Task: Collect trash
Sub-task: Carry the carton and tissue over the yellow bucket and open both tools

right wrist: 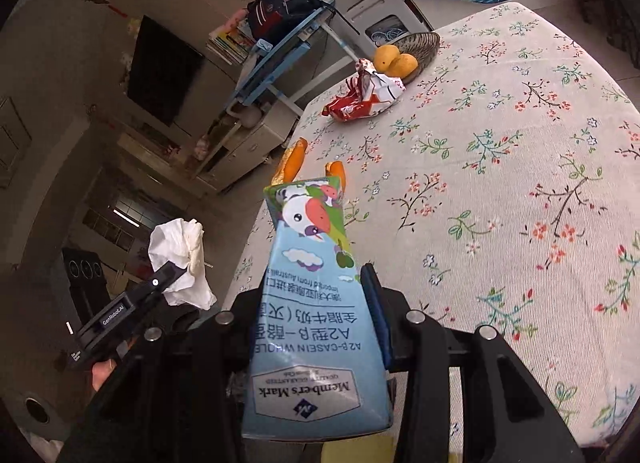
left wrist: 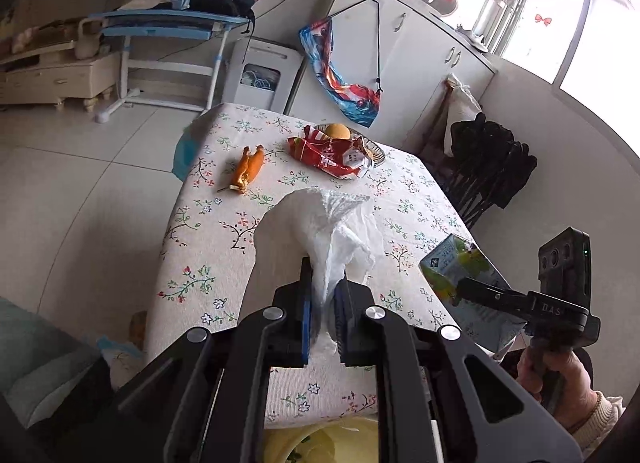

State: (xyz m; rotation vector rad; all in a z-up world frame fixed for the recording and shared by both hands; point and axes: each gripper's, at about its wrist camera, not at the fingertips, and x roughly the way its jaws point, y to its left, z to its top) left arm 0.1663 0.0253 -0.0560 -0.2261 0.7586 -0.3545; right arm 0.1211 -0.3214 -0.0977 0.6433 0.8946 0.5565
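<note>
White crumpled tissue (left wrist: 320, 231) is pinched between the closed jaws of the left gripper (left wrist: 323, 303), held above the near edge of the floral-clothed table (left wrist: 208, 247). At 3 o'clock in the left wrist view, the right gripper (right wrist: 320, 327) is clamped on a flattened blue milk carton (right wrist: 316, 323) (its print reads upside down). Orange peel (left wrist: 249, 169) lies on the cloth at 11 o'clock from the tissue, well apart from it. A red snack wrapper (left wrist: 334, 157) sits at 12 o'clock, touching a wicker basket (right wrist: 420, 45) holding yellow fruit (right wrist: 394, 59).
</note>
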